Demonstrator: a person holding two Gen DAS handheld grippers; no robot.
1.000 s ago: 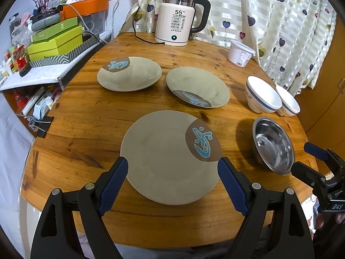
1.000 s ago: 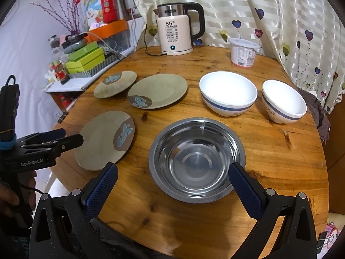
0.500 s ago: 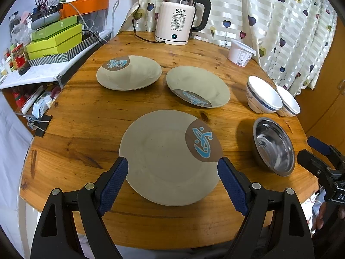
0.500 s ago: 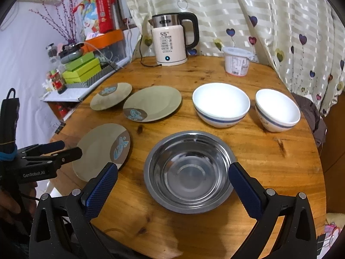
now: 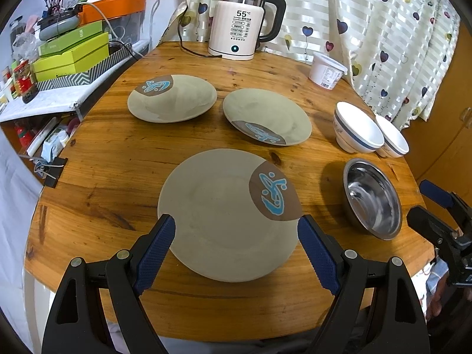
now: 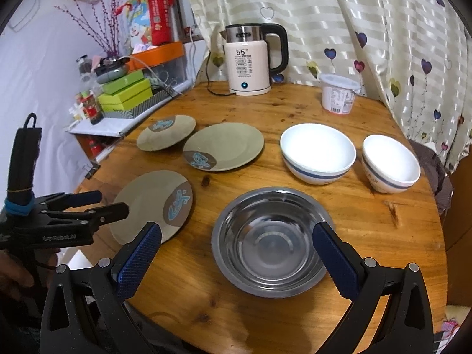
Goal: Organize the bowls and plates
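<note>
Left tool (image 5: pixel 236 227) agape over nearest plate (image 5: pixel 218 215); right tool (image 6: pixel 236 236) agape, steel bowl (image 6: pixel 271 242) fully visible

R gripper (image 6: pixel 236 237) pulled back from steel bowl (image 6: pixel 270 243).

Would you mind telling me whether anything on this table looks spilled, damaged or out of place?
Nothing stands out. The three plates lie flat and apart on the table, the two white bowls and the steel bowl sit upright and empty, and no spill or breakage shows.
</note>
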